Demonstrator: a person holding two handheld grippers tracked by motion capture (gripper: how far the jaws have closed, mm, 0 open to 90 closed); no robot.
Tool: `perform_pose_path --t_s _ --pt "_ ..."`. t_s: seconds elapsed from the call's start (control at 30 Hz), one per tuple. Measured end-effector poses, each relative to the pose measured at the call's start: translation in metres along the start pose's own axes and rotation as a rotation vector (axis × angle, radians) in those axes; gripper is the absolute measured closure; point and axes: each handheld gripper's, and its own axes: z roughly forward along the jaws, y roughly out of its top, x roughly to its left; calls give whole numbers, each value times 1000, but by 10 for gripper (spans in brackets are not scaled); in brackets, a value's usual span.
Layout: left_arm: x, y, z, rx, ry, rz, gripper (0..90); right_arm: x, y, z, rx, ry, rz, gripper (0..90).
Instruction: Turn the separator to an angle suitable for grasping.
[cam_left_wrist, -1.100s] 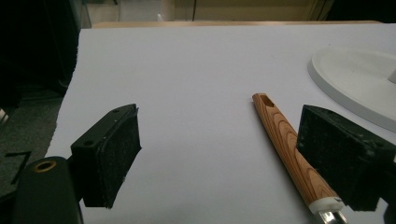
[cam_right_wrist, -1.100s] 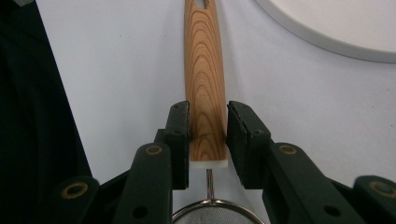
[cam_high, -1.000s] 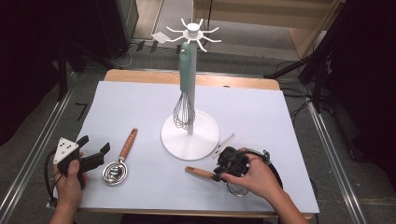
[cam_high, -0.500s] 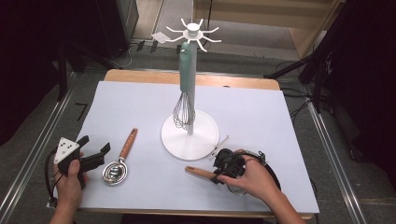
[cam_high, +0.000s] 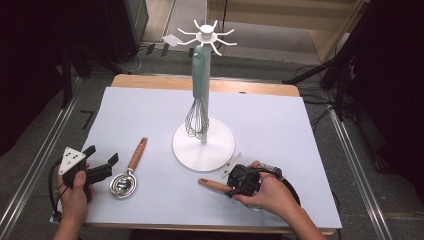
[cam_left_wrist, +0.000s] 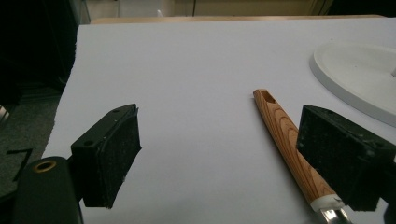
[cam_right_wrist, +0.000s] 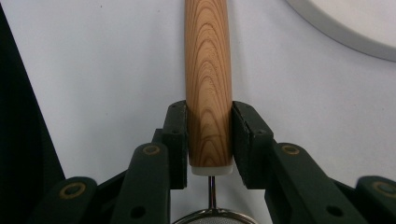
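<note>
While the white sheet-covered table (cam_high: 280, 130) lies broadly bare toward its far edge and right side, both hands work close to the near edge. The white round-based utensil stand (cam_high: 203, 145) occupies the centre, and a teal-handled wire whisk (cam_high: 198, 95) hangs upright from its top hooks.

The right gripper (cam_high: 239, 183) sits near the front edge, right of centre, just in front of the stand base. In the right gripper view its jaws are clenched on the wooden handle of a small mesh strainer (cam_right_wrist: 208, 88), pads (cam_right_wrist: 178, 140) pressing both sides at the white collar end. That handle's long axis runs straight away from the gripper; in the high view the free end points left and slightly away from the person.

The left gripper (cam_high: 102, 162) rests at the table's front-left corner with its jaws spread wide and holding nothing. A second wooden-handled metal strainer (cam_high: 129, 170) lies flat just to its right, bowl toward the near edge, handle angled away toward the stand. Open sheet separates the two strainers.
</note>
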Motion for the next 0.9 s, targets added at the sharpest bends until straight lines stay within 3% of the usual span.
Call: perform_pose_path --t_s 0.33,0.57,0.9 --pt "0 0 0 -1 2 1 143 5 -1 0 -14 -41 -31 706" --pt "0 0 0 -2 4 -1 142 -3 -8 -13 -108 -19 2 708" --pt "-1 0 0 -3 6 0 143 -12 -17 -34 -258 -30 50 708"
